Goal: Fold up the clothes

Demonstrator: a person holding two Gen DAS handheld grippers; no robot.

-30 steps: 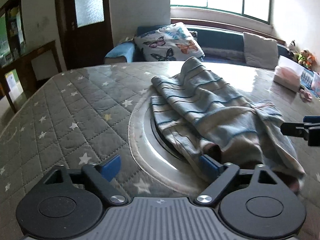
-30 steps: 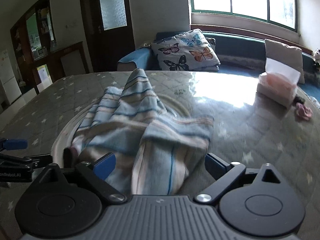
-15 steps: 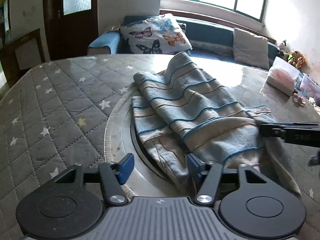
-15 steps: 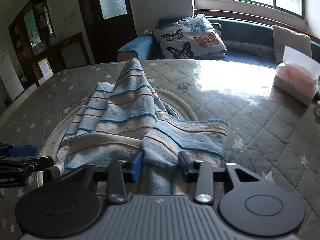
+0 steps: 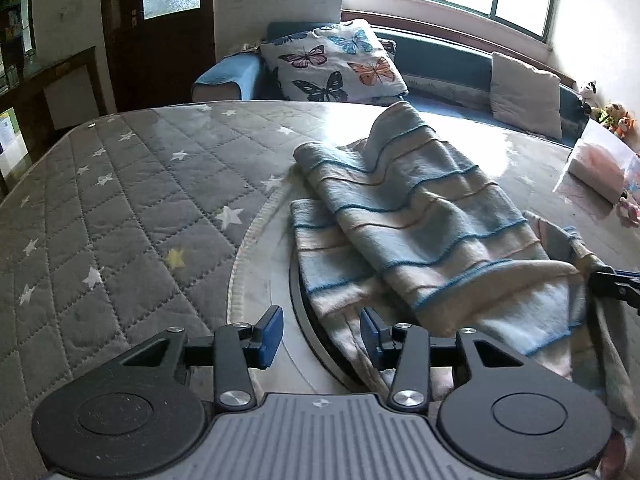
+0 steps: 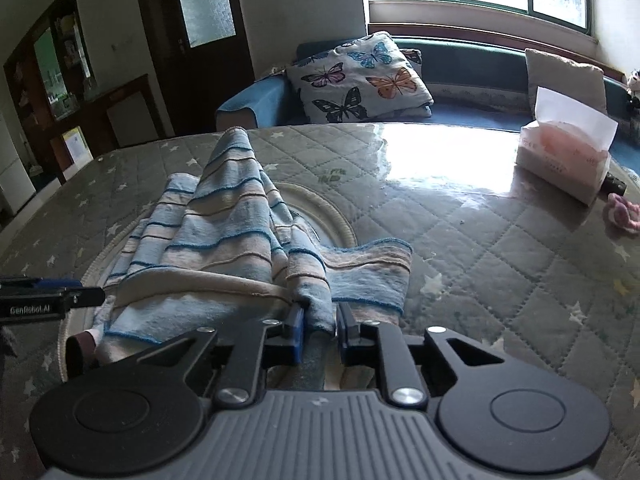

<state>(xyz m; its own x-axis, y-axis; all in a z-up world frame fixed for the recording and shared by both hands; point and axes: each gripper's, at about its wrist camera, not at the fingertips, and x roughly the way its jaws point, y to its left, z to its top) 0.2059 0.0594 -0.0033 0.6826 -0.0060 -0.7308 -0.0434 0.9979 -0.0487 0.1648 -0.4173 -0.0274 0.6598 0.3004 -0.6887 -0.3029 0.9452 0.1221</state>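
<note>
Fingers [image 6: 298, 330] of my right gripper [image 6: 319, 330] pinch the crumpled blue-and-beige striped fleece garment [image 6: 224, 248]; my left gripper [image 5: 320, 336] gapes, half-spread, holding nothing, just left of it; only the right view shows the pinch.

Right gripper [image 6: 318, 330]: the striped garment [image 6: 224, 248] fills the gap between the blue pads, hiding their inner faces. In the left wrist view only a dark fingertip of this gripper [image 5: 614, 286] enters at the right edge; the rest is cut off.

Left gripper [image 5: 320, 336]: the garment [image 5: 420, 232] covers the far face of the right pad, so contact there cannot be judged. In the right wrist view its body [image 6: 48, 300] is cut by the left edge.

Round inset in the table [image 5: 260, 280]: its far and right parts lie under the cloth.

Small pink object [image 6: 622, 212] at the right: cropped, too blurred to identify.
</note>
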